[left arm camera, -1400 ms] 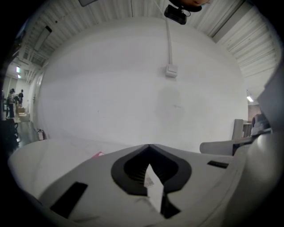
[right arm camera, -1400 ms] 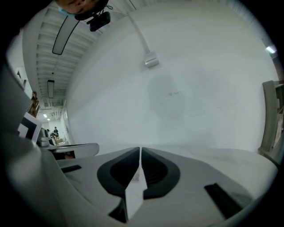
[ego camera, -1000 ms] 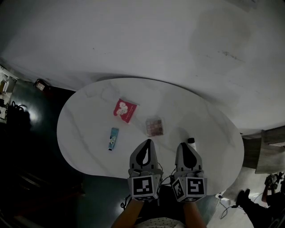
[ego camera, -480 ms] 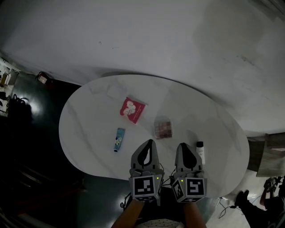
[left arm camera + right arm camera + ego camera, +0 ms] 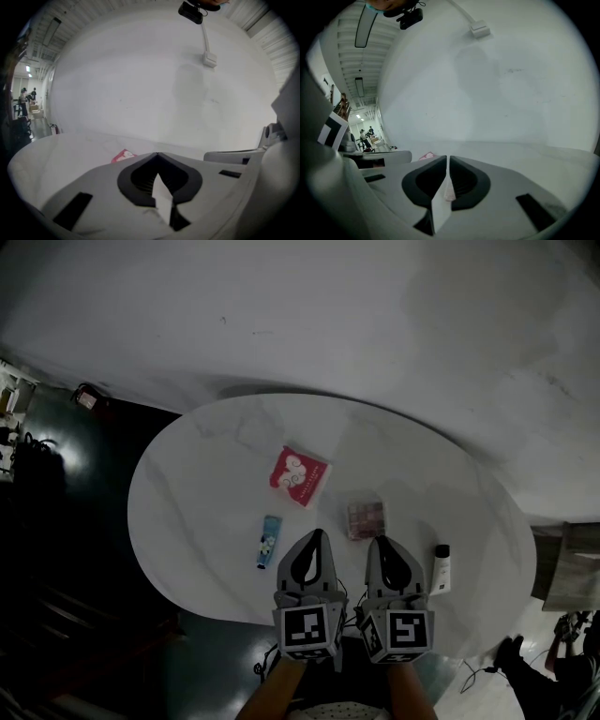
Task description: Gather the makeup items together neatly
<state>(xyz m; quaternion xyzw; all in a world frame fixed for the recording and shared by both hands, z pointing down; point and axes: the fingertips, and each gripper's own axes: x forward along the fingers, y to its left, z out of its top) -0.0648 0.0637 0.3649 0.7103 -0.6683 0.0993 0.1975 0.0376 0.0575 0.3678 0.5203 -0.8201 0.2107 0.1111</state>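
Four makeup items lie apart on the white table point(image 5: 187, 474). A pink palette point(image 5: 366, 518) sits nearest the centre of the spread. A red sachet point(image 5: 300, 476) lies to the left of the palette and farther from the person. A blue tube point(image 5: 269, 540) lies well to the palette's left and slightly nearer the person. A white bottle point(image 5: 441, 569) with a dark cap lies to the palette's right, close to the table's rim. None touches another.

The step in hand looks like the approach before a first pick. The palette seems the sensible gathering spot, since the other three ring it, so the outliers should travel to it. The jaws need to part before they descend. The tube is best taken across its narrow body. The bottle appears to lie on its side and may roll if nudged, so it needs a square pinch across the barrel. The flat sachet will likely need to be caught by an edge or slid along the top.

The left gripper point(image 5: 314, 534) hovers just left of the palette on its near side, between the palette and the tube. Its jaws are clenched tight on nothing. The right gripper point(image 5: 380, 542) hovers just on the palette's near side, between the palette and the bottle. Its jaws are drawn together with only a hairline gap and hold nothing.
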